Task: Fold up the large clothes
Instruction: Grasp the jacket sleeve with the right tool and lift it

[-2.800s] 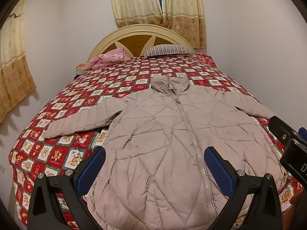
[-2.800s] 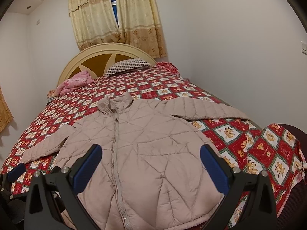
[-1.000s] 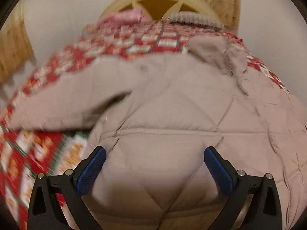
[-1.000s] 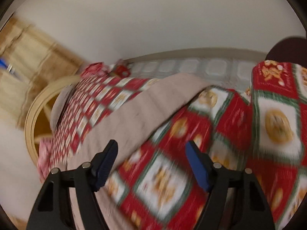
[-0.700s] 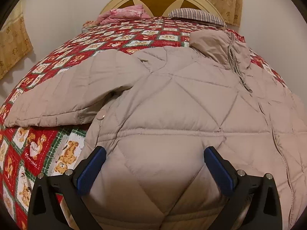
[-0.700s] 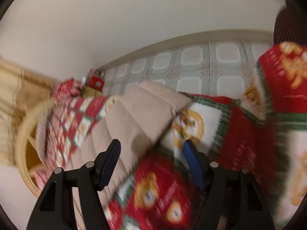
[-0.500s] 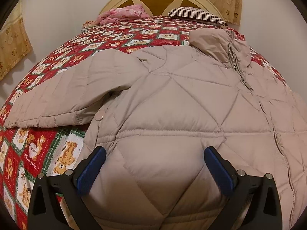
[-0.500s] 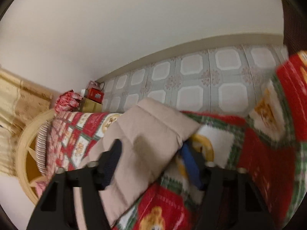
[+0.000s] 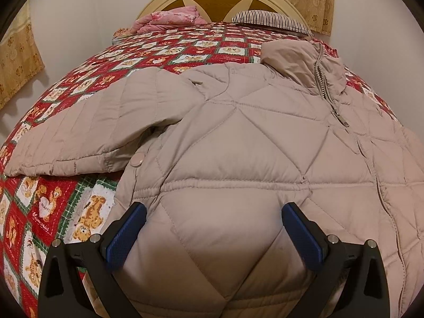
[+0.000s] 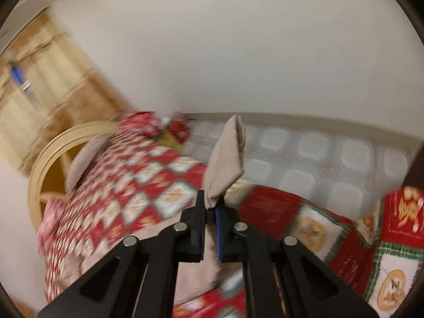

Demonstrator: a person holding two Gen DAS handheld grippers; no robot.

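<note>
The right claw [image 10: 210,209] is seen pressed together on the cuff end of the right sleeve [image 10: 225,159]; its jaws have just been closing, and the beige fabric is pinched between them. The sleeve end stands up ahead of the claw, lifted clear of the bed [image 10: 148,175]. The view is blurred, so the depth of the pinch cannot be judged.

The left claw [image 9: 213,232] is spread wide and holds nothing. The jacket [image 9: 238,159] lies flat on the bed directly ahead of and beneath this claw, front up, zipper [image 9: 324,90] closed, collar at the far end. The left sleeve [image 9: 79,132] is stretched out to the left of the claw.

Step in hand, as judged: the right sleeve is to be carried inward across the jacket front.
- The pinch is best kept firm; the shell looks smooth and slippery.
- The sleeve is best lifted only enough to clear the body, then laid straight so that no twist is trapped.
- The body could be steadied by the left claw, since the padding may drag the whole jacket along.

Materials: a quilted, puffy shell stitched in diamond panels, matte beige; one round snap [image 9: 137,158] near the armpit. The bedspread is a red patchwork with bear prints and looks coarser, so some friction is expected.
</note>
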